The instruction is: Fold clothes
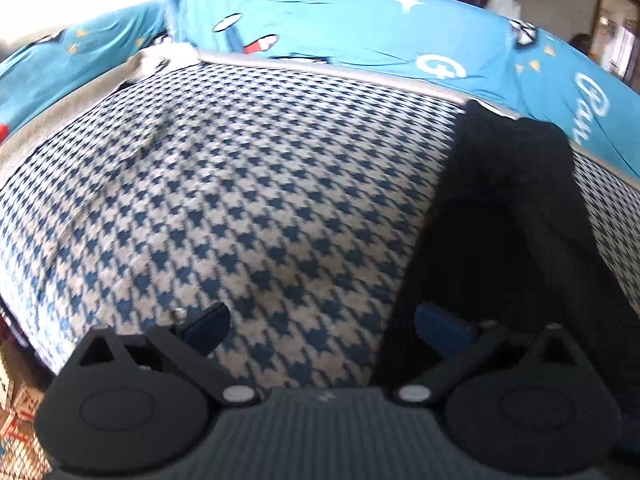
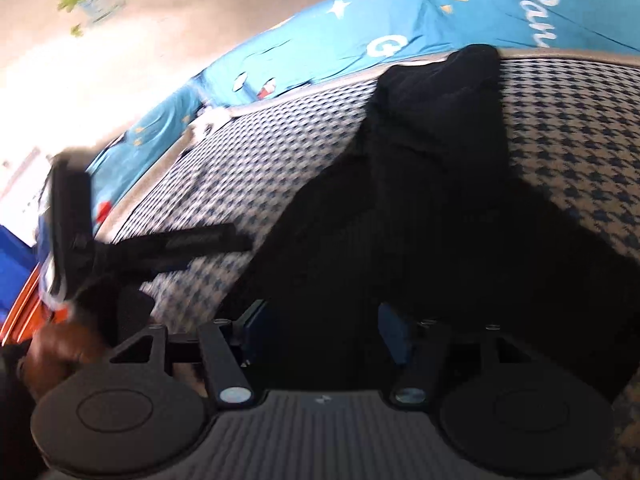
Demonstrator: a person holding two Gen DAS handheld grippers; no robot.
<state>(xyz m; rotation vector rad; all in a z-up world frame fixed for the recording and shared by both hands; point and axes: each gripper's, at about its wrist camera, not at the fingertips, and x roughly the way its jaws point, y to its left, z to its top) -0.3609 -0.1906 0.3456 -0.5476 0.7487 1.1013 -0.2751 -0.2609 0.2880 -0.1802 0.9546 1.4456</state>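
A black garment (image 1: 516,216) lies bunched in a long heap on a blue-and-white houndstooth blanket (image 1: 240,200), which is spread over a turquoise sheet (image 1: 360,28) printed with stars and cartoon shapes. In the left wrist view the heap runs down the right side of the blanket, from near its grey edging toward the camera. The left tool (image 1: 322,326) has its fingers spread wide; one blue pad hangs over bare blanket and the other sits in front of the dark cloth, with nothing pinched between them. In the right wrist view the same garment (image 2: 420,200) fills the middle, its far end touching the blanket's edge by the turquoise sheet (image 2: 500,4). The right tool (image 2: 318,334) is partly spread, its two blue pads standing apart directly over the black fabric; whether they press on a fold cannot be told in the dark. At the left edge the other tool (image 2: 224,238) shows blurred, with the hand (image 2: 60,348) that carries it.
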